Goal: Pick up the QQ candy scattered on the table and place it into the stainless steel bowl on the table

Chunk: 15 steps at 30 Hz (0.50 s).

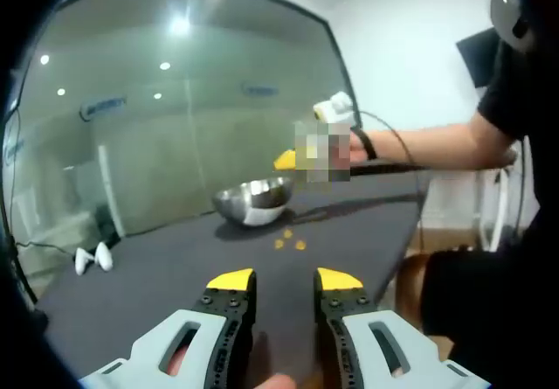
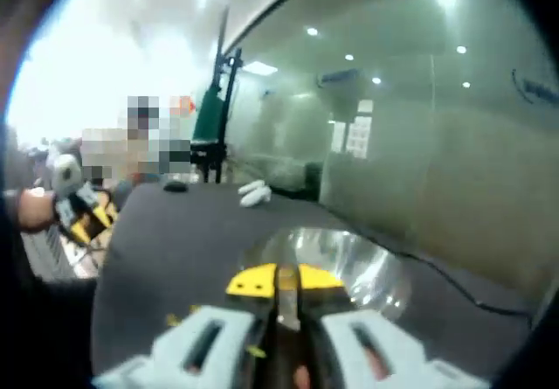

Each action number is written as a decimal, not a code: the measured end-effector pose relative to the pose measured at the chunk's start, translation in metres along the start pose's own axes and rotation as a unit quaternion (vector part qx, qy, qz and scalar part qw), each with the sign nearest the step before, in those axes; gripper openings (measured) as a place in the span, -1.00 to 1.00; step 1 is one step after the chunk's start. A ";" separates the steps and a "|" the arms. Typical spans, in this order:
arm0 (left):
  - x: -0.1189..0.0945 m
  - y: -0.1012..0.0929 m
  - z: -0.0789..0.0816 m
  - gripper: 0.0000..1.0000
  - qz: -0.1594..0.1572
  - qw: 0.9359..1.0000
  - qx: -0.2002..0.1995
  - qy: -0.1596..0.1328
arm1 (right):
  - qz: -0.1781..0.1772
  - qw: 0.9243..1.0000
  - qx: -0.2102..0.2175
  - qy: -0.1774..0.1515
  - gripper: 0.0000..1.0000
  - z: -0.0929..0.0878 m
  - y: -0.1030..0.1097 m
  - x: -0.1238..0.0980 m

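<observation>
Left gripper (image 1: 285, 281) jaws wide apart, empty, over dark table (image 1: 131, 275), yellow QQ candy (image 1: 289, 240) scattered beside stainless steel bowl (image 1: 253, 198), right gripper (image 2: 285, 281) jaws nearly closed over bowl, grip contents indiscernible

We see the candies (image 1: 289, 239) near the bowl (image 1: 254, 199) only as tiny yellow specks. The right gripper (image 2: 286, 281) hides part of the bowl (image 2: 349, 262), and we cannot tell what its near-closed tips hold.

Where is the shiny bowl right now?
In the left gripper view the stainless steel bowl sits on the dark table, far side, with yellow candies scattered just in front of it.
</observation>
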State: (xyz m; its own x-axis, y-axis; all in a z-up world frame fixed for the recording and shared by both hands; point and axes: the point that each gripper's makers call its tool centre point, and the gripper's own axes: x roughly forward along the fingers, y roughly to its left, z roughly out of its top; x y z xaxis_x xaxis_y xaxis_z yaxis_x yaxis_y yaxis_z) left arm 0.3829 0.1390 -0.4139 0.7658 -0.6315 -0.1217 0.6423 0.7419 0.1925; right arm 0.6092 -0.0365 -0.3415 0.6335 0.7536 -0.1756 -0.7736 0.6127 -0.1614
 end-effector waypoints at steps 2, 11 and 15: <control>-0.002 0.001 -0.001 -0.44 0.003 1.000 0.000 0.001 | -0.006 1.000 0.001 0.000 -0.83 0.005 -0.010 0.006; -0.002 0.004 -0.004 -0.44 0.006 1.000 -0.002 0.005 | -0.028 0.999 0.016 0.008 -0.83 0.002 -0.035 0.030; -0.001 0.006 -0.005 -0.44 0.007 1.000 -0.003 0.006 | -0.030 0.999 0.019 0.011 -0.82 -0.003 -0.038 0.034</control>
State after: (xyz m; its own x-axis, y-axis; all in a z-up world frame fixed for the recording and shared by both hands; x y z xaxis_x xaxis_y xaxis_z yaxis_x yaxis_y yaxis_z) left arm 0.3863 0.1455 -0.4171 0.7749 -0.6183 -0.1314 0.6318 0.7517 0.1892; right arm 0.6601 -0.0345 -0.3440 0.6791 0.7095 -0.1884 -0.7335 0.6662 -0.1351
